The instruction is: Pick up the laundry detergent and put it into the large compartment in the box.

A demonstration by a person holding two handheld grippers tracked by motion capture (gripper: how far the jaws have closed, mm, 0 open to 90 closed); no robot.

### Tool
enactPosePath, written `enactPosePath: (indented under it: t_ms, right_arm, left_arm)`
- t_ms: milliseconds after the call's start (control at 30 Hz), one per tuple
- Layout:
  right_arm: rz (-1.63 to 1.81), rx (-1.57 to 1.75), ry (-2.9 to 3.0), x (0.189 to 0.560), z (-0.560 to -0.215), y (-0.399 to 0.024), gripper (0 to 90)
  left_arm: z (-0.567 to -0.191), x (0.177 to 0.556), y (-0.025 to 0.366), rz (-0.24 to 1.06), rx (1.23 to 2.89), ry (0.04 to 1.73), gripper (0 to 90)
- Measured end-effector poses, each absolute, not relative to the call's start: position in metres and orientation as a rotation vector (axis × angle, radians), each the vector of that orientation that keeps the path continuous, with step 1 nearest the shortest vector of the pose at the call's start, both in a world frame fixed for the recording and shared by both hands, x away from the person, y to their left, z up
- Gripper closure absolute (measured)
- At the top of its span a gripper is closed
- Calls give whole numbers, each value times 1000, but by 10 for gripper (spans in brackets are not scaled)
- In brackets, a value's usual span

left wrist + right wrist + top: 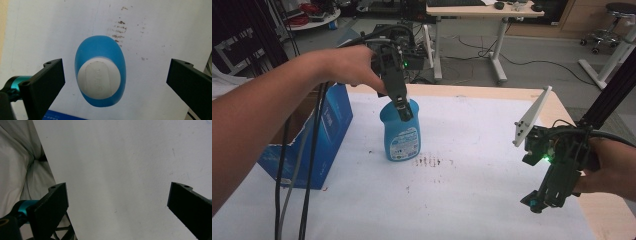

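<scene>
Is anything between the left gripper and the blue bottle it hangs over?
Nothing visible. The left gripper hangs open right above the blue bottle, its jaws spread wide to either side of the white cap with bare white table around it. The blue box stands off to the side.

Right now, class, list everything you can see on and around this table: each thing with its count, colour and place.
Bottle: one, blue with a white cap, upright mid-table.
Box: one, blue cardboard, on the table's left edge.
Table: one, white sheet over wood, dark smudges beside the bottle.
Desk: one, wooden top on white legs, behind the table.
Chair: one, dark, far right on the floor.
Left gripper: one, black, jaws open directly above the bottle's cap.
Right gripper: one, black, jaws open, low over the table's right side.
</scene>
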State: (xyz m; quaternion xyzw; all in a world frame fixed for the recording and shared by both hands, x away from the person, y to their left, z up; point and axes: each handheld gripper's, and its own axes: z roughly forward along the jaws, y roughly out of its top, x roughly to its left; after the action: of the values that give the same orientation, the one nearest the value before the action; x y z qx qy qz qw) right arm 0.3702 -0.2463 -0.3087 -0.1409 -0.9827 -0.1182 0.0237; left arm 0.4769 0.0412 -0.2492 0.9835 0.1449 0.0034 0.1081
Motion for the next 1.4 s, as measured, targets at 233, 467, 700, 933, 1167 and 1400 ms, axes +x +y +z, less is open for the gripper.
enactPosePath:
  t_ms: [233,467,700,933,1167,1400]
  right_arm:
    - [-362,-434,-3038,372,-310,-245,26]
    - [-356,-433,-3036,373,-311,-244,26]
    - [-356,-432,-3034,375,-312,-244,25]
    - [-357,-439,-3031,375,-314,-244,25]
    - [-365,-435,-3028,376,-314,-245,25]
    - [-367,-440,-3026,376,-314,-245,26]
  left_arm:
    - [-260,482,43,0,2887,442,17]
    - [-271,486,43,-8,2887,452,17]
    - [-279,488,41,-12,2901,456,17]
    - [-284,489,39,-10,2916,468,17]
    - [-289,491,38,-21,2924,473,26]
    - [-290,491,38,-22,2919,468,62]
